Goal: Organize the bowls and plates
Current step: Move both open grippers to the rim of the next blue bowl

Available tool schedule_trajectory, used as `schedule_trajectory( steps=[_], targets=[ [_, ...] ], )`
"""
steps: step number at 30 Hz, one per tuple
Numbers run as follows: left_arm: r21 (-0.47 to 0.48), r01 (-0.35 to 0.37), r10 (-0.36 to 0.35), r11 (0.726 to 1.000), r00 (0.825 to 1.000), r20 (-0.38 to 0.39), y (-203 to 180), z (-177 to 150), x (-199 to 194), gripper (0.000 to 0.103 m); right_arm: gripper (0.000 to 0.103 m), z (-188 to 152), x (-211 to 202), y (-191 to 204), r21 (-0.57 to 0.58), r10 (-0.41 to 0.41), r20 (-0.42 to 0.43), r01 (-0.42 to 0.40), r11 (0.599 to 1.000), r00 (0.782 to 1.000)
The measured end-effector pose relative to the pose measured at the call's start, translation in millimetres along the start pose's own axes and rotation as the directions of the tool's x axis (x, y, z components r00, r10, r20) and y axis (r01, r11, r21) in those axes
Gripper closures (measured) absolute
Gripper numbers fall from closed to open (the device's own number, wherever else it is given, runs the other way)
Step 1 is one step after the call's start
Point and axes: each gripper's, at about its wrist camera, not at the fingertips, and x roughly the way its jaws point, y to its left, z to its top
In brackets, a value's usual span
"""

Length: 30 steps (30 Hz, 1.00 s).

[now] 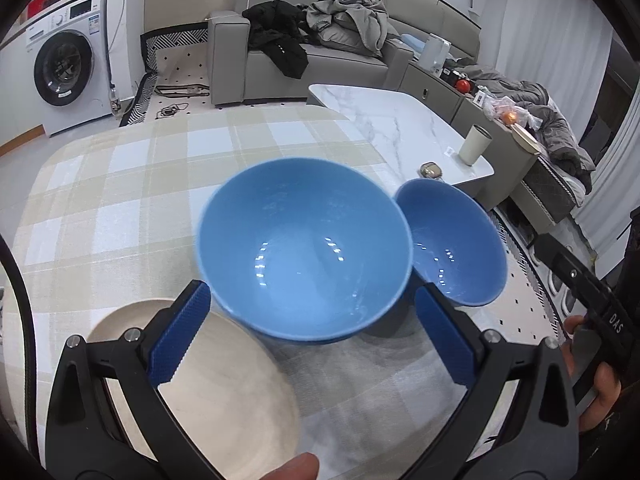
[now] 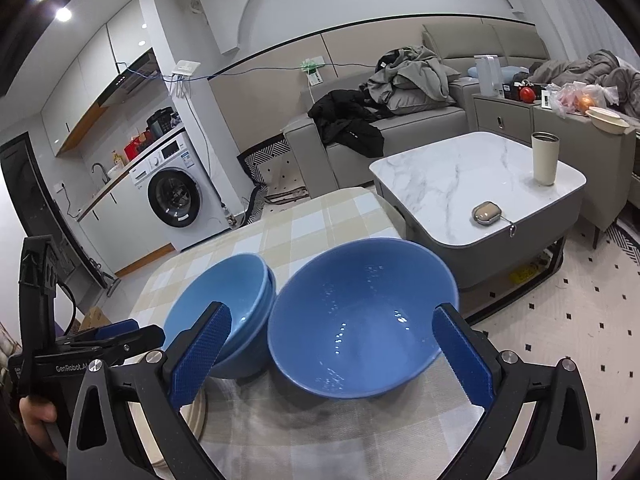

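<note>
1. Counting the blue bowls first: your right wrist view shows three, two nested as a stack of two bowls (image 2: pixel 224 312) and a single bowl (image 2: pixel 360 320) standing alone just to the right of it.
2. Your left wrist view shows the stack (image 1: pixel 304 248) from above, with the rim of the lower bowl peeking out under the upper one at the bottom edge, and the single bowl (image 1: pixel 452 236) beside it; whether the two touch you cannot tell.
3. All three bowls sit upright on the checked tabletop (image 1: pixel 140 184), near its close edge.
4. Only one cream plate (image 1: pixel 224 392) is clear to you; it lies flat on the tabletop at the lower left of the stack, partly under your left gripper. In the right wrist view a plate edge (image 2: pixel 196 420) shows layered rims, but the count there is too hidden to tell.
5. Your left gripper (image 1: pixel 316 340) stands released, its two blue pads spread wide on either side of the stack's near rim, pressing on nothing.
6. Your right gripper (image 2: pixel 332 356) is likewise released and empty, its two pads flanking the single bowl without touching it.
7. Each hand shows in the other's view: your right hand (image 1: pixel 596 380) on its handle at the right edge, your left hand (image 2: pixel 38 420) at the lower left.
8. Beyond the tabletop, one marble coffee table (image 2: pixel 460 184) carries one tumbler (image 2: pixel 544 158) and one small case (image 2: pixel 486 213).
</note>
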Motion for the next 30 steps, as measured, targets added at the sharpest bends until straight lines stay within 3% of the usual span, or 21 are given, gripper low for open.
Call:
schedule_trajectory(
  steps=[7, 13, 15, 16, 17, 19, 22, 30],
  targets=[
    [0.003, 0.033, -0.032, 0.999, 0.999, -0.011, -29, -3, 8, 0.001, 0.001, 4, -11, -24, 0.037, -0.058, 0.025, 0.057, 0.998, 0.998],
    [0.011, 0.053, -0.053, 0.999, 0.999, -0.006, -50, -6, 10, 0.001, 0.001, 3, -12, -42, 0.054, -0.063, 0.018, 0.062, 0.997, 0.998],
    [0.023, 0.068, -0.068, 0.997, 0.998, -0.003, -56, -7, 10, 0.006, 0.001, 2, -12, -46, 0.062, -0.058, 0.022, 0.056, 0.996, 0.998],
    [0.031, 0.076, -0.076, 0.997, 0.997, -0.004, -61, -9, 8, 0.014, 0.002, 2, -11, -46, 0.06, -0.053, 0.021, 0.051, 0.997, 0.998],
    [0.039, 0.087, -0.086, 0.995, 0.996, -0.005, -65, -10, 7, 0.022, 0.008, 1, -11, -48, 0.056, -0.049, 0.016, 0.048, 0.997, 0.999],
    [0.066, 0.125, -0.124, 0.99, 0.992, -0.015, -75, -12, 6, 0.027, 0.023, 1, -10, -51, 0.052, -0.055, 0.014, 0.054, 0.997, 0.998],
    [0.087, 0.156, -0.155, 0.984, 0.988, -0.02, -89, -15, 6, 0.038, 0.024, 1, -8, -56, 0.075, -0.05, 0.004, 0.05, 0.996, 0.999],
    [0.057, 0.163, -0.158, 0.985, 0.985, -0.075, -110, -20, 33, 0.041, 0.034, -6, 11, -68, 0.117, -0.048, -0.042, 0.053, 0.992, 0.998]
  ],
)
